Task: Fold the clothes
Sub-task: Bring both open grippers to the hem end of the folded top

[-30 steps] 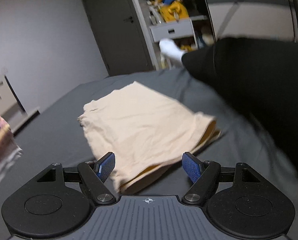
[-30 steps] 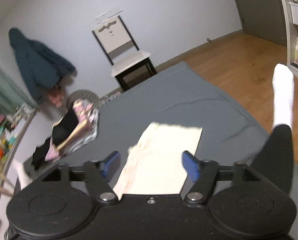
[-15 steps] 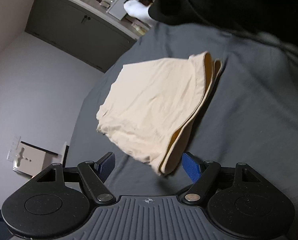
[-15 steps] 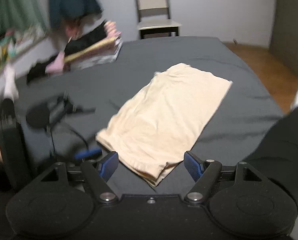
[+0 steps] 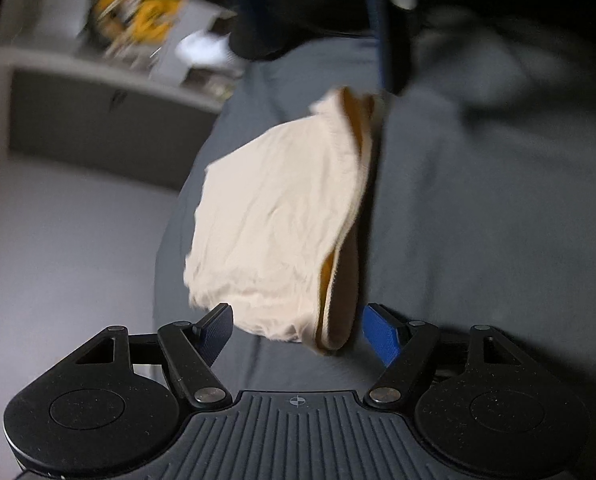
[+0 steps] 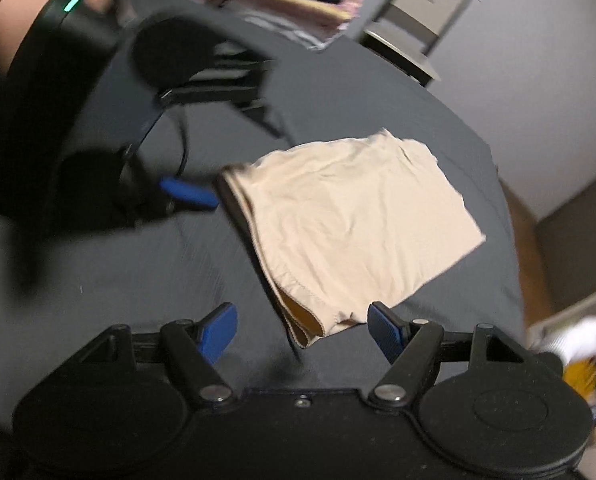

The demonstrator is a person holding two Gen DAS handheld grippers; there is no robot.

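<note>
Beige garment lies folded on the bed, just ahead of both jaws. Left gripper and right gripper released, empty. Soft, light, limp; best pinched through all layers at the near doubled edge.

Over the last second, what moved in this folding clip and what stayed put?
Both grippers swung in toward the beige garment: the left gripper and right gripper now each frame an end of its layered edge, fingers open, nothing grasped. The garment stayed folded flat on the dark bedsheet, and the clothes pile remained in place.
</note>
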